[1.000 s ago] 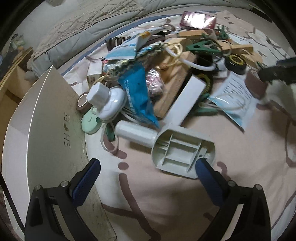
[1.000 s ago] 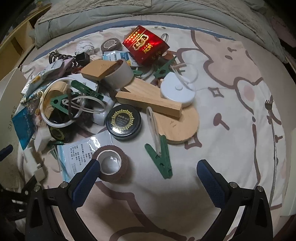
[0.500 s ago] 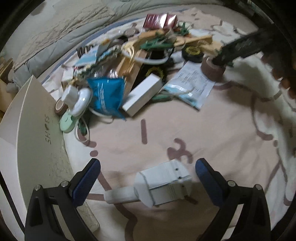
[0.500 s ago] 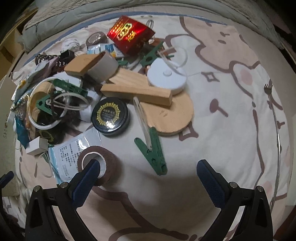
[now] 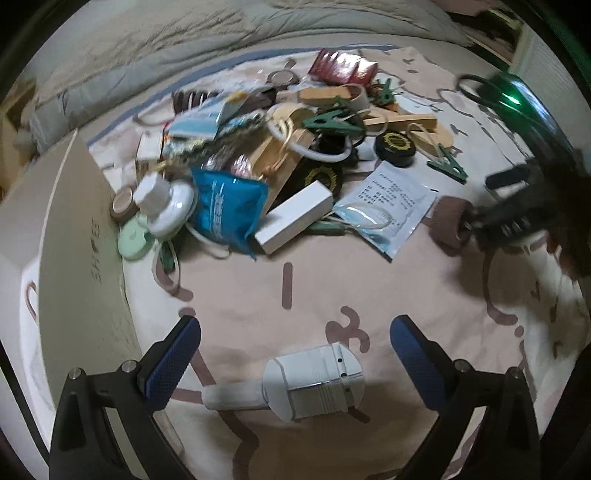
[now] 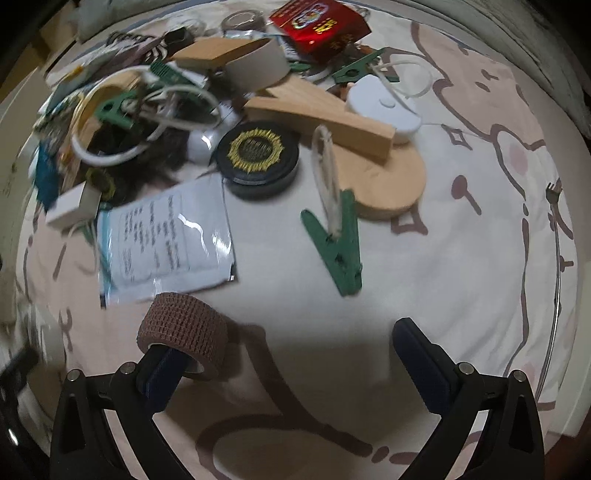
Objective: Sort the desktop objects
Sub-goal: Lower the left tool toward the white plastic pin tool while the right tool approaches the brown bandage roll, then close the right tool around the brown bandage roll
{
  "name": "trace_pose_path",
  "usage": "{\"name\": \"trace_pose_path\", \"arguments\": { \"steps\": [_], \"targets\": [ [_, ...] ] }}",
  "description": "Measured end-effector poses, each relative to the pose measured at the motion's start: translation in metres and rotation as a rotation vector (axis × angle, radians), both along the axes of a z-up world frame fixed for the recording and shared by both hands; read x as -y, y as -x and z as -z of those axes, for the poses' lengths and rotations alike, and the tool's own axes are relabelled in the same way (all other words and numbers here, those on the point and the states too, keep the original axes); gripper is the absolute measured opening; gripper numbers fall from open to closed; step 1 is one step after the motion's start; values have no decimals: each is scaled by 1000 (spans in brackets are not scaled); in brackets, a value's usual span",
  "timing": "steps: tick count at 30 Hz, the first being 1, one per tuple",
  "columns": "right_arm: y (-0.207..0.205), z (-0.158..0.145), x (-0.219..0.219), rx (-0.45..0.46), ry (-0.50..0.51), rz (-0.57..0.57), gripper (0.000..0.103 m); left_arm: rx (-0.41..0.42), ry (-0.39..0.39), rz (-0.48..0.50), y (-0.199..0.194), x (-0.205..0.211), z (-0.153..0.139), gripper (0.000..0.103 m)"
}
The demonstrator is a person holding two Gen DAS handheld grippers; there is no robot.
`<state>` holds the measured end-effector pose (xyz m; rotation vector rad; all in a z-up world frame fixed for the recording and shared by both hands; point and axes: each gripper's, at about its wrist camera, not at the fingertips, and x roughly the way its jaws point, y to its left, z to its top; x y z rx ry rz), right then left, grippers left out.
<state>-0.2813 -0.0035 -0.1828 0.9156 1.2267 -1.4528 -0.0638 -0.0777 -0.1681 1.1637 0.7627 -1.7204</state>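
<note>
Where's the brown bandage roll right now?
In the right wrist view the brown bandage roll sits hooked on the right gripper's left finger, just below the plastic-wrapped leaflet; the jaws stand wide open.

Readable lettering on the pale cardboard box (image 5: 74, 236) at the left: "SH", a small heart, "ES", running down its side. The printed sheet in the clear sleeve (image 6: 166, 236) carries lines of text, too blurred to read. The gold characters on the red packet (image 6: 319, 22) are illegible too.
</note>
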Motion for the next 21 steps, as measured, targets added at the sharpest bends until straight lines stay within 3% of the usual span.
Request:
{"name": "trace_pose_path", "arguments": {
  "steps": [15, 21],
  "targets": [
    [-1, 0, -40, 6, -82, -141, 103, 17, -117, -136, -12, 9, 21, 103],
    [3, -13, -52, 52, -70, -146, 103, 51, -159, -132, -9, 8, 33, 103]
  ]
}}
